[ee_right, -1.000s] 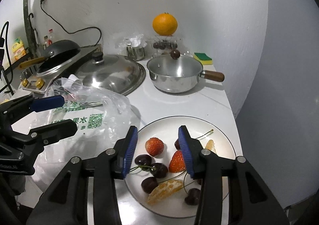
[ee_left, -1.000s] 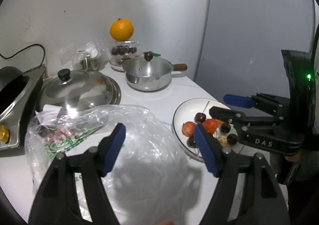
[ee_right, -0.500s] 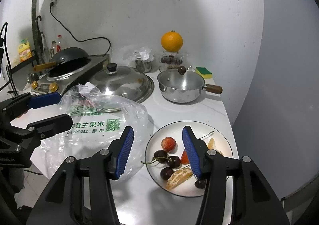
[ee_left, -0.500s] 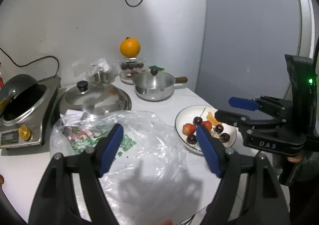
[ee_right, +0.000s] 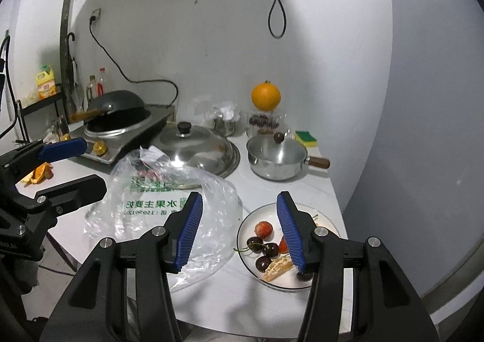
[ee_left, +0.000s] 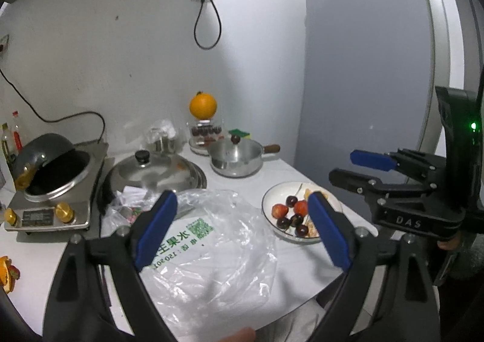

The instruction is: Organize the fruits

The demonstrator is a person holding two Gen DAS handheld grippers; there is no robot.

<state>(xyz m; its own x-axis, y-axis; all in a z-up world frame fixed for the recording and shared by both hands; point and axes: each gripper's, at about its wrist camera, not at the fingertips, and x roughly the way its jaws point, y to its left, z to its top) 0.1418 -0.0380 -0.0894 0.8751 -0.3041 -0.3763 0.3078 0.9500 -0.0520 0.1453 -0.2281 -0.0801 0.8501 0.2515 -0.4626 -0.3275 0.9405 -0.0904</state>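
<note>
A white plate [ee_left: 269,199] [ee_right: 245,230] on the counter's right front holds strawberries [ee_right: 263,228], several dark cherries [ee_right: 262,263] and an orange segment [ee_right: 278,266]. A clear plastic bag [ee_left: 217,239] [ee_right: 169,184] with green print lies left of it. My left gripper [ee_left: 242,230] hovers above the bag, its jaws opening and nothing between them. My right gripper [ee_right: 240,230] hangs above the plate's left rim, open and holding nothing. A whole orange [ee_left: 203,106] [ee_right: 266,96] sits on a clear box of cherries [ee_right: 264,121] at the back.
A steel saucepan [ee_right: 276,160] with wooden handle stands behind the plate, a big steel lid [ee_right: 193,148] left of it, a wok [ee_right: 115,112] on a cooktop farther left. Orange peel [ee_right: 39,174] lies at the left edge. The counter's front edge is close below both grippers.
Both grippers pulled back and rose, so bag and plate look smaller and farther. The left jaws spread wider. The right gripper's gap is about the same.
</note>
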